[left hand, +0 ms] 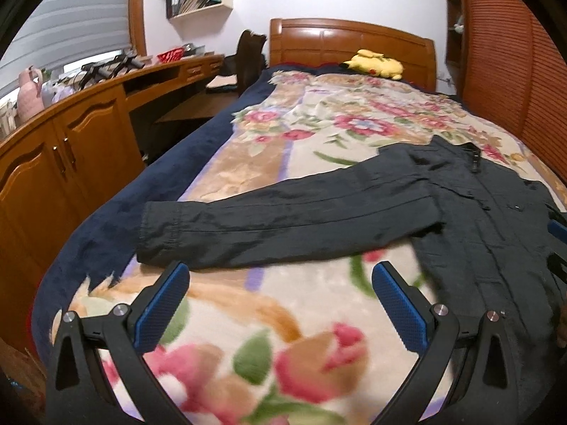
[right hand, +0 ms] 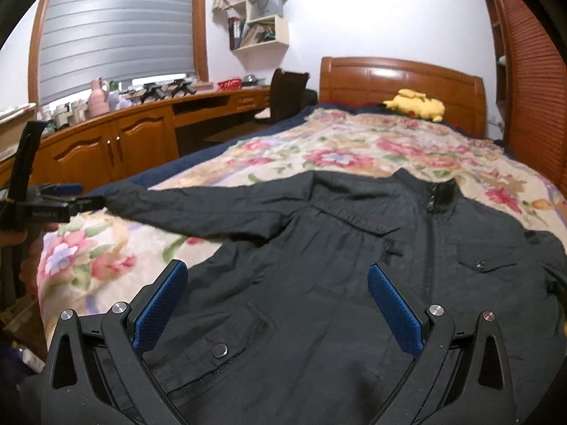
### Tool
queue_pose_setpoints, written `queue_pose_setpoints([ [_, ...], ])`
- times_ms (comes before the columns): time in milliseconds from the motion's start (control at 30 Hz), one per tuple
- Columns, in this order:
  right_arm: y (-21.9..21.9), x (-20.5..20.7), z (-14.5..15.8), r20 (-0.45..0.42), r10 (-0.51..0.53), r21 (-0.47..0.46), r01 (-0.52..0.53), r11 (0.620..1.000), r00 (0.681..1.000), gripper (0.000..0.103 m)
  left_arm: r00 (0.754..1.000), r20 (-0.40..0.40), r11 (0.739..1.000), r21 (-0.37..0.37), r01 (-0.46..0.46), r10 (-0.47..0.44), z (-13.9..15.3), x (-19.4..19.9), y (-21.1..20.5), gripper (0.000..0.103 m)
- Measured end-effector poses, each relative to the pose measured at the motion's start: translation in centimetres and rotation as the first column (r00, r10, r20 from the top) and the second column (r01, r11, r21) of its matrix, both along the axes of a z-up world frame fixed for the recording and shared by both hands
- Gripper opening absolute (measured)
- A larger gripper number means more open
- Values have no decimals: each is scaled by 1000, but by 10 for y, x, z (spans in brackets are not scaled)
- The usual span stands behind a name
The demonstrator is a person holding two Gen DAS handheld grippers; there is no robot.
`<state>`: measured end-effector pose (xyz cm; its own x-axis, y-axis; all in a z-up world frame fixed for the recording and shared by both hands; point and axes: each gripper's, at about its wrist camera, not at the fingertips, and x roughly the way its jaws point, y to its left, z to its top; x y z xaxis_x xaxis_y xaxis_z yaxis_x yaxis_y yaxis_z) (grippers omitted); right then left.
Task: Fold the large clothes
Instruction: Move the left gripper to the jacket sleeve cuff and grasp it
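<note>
Blue, dimple-textured pads [right hand: 161, 306] on black plastic fingers frame the near field of each wrist view; both tongs stand spread wide with nothing between the pads. Right gripper [right hand: 278, 308] hovers over the lower front of the dark jacket [right hand: 336, 248], whose thin, slightly creased, matte fabric lies face up and flat on the bed, collar toward the headboard [right hand: 400, 78]. Visible details include a central zip, flap pockets with round snap buttons, and a stand-up collar. One sleeve [left hand: 283, 226] extends straight out sideways, its gathered cuff reaching the navy border of the floral blanket [left hand: 336, 120], a plush, soft-napped cover printed with pink flowers and green leaves. Left gripper [left hand: 280, 295] is poised above the blanket just short of that sleeve, fingers pointing toward the cuff end without touching it; in the right wrist view it appears at the left edge, held level beside the cuff, with part of a hand beneath it. Farther out: a yellow plush toy [left hand: 375, 63] at the polished wooden headboard, and curved wooden cabinets [left hand: 71, 163] along the bed's side.
</note>
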<state>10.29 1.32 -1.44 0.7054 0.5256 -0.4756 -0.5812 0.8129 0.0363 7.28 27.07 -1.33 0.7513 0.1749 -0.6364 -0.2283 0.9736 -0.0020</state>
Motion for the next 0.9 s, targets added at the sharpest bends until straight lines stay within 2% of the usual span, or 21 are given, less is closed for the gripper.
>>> queue_pose_setpoints([
  [200, 0, 4, -4, -26, 5, 12, -5, 1000, 1000, 103, 999, -19, 998, -43, -44, 44, -6, 15, 43, 102],
  [300, 1, 5, -6, -33, 5, 9, -5, 1000, 999, 103, 995, -32, 995, -50, -92, 90, -10, 21, 68, 98],
  [433, 2, 5, -8, -35, 8, 0, -8, 1000, 999, 103, 985, -55, 977, -125, -172, 166, -23, 24, 110, 88],
  [500, 3, 5, -8, -37, 10, -5, -10, 1000, 999, 103, 976, -69, 968, -131, -216, 208, -31, 25, 125, 85],
  [767, 8, 7, -12, -51, 16, -24, -17, 1000, 999, 103, 951, -136, 941, -161, -298, 278, -60, 40, 155, 84],
  [900, 7, 7, -12, -53, 13, -26, -14, 1000, 999, 103, 951, -145, 935, -190, -299, 275, -67, 52, 159, 84],
])
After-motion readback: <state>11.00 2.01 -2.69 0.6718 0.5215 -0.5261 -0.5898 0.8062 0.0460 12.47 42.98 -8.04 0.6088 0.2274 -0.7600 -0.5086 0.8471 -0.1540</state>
